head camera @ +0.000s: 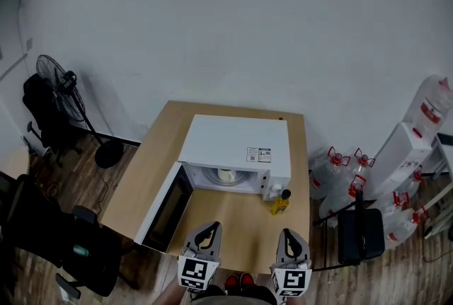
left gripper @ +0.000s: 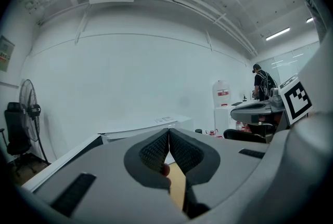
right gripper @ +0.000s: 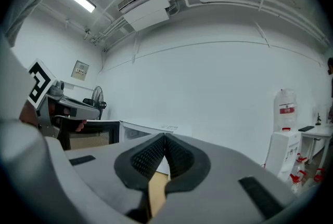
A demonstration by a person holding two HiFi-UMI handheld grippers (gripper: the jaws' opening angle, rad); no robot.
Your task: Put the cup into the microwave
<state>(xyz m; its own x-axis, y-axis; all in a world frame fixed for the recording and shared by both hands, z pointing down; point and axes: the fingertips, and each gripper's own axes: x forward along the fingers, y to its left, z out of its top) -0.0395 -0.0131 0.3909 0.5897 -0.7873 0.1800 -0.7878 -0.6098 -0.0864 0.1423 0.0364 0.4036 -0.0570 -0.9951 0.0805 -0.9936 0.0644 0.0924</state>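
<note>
A white microwave (head camera: 237, 144) stands on the wooden table (head camera: 152, 162), its door (head camera: 166, 208) swung open to the left. A pale cup (head camera: 226, 175) sits inside the cavity on the turntable. Both grippers are back at the table's near edge, apart from the microwave. My left gripper (head camera: 210, 226) points at the open door; its jaws are shut with nothing between them (left gripper: 169, 129). My right gripper (head camera: 289, 231) is to its right, jaws also shut and empty (right gripper: 164, 135). The microwave (left gripper: 156, 124) lies beyond the left jaws.
A small yellow bottle (head camera: 280, 202) with a black cap stands on the table just right of the microwave front. A standing fan (head camera: 56, 77) and black chairs (head camera: 42, 240) are at the left. Water jugs (head camera: 340, 176) and a black stool (head camera: 361, 233) crowd the right.
</note>
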